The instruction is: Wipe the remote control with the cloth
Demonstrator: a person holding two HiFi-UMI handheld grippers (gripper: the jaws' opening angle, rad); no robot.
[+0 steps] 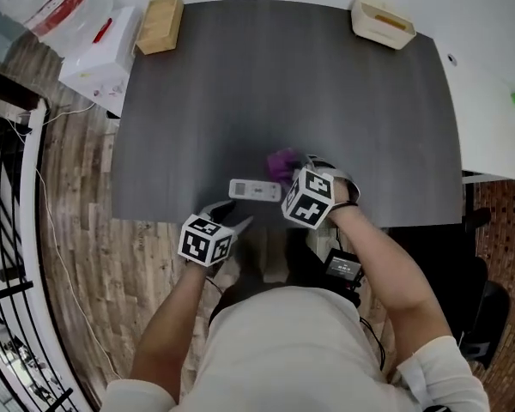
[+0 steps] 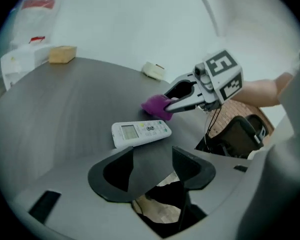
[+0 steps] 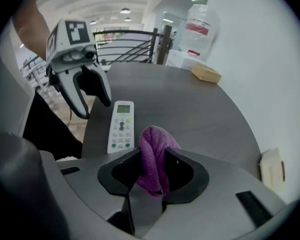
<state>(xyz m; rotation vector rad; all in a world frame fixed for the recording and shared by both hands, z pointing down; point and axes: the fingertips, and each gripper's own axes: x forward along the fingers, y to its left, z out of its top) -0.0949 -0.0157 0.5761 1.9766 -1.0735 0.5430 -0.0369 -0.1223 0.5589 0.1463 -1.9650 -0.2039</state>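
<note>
Holding the bunched purple cloth (image 3: 152,149) in my right claw (image 3: 152,171). Jaws are pinched on it, with the fabric bulging out past the tips.

My left claw (image 2: 152,166) has jaws wide and nothing between them. It hangs over the front edge of the dark grey bench (image 1: 283,84), and the edge line runs right across the gap.

The white remote control with a small screen (image 1: 255,190) lies flat, buttons up, close to that front edge and roughly parallel to it. It sits between the two claws. The left claw is just off its screen end, not touching. The cloth is near its other end, slightly further in on the bench. I can't tell whether cloth and remote are in contact.

Containers:
- tan wooden box (image 1: 160,24) at the far left corner, contents not readable
- cream box with a slot in its top (image 1: 382,21) at the far right corner, contents not readable either

Room: the middle and far half of the bench are bare, and both boxes are well apart from the remote. A white table (image 1: 489,118) butts against the right side. A black railing (image 1: 9,230) stands off to the left over wood flooring.
</note>
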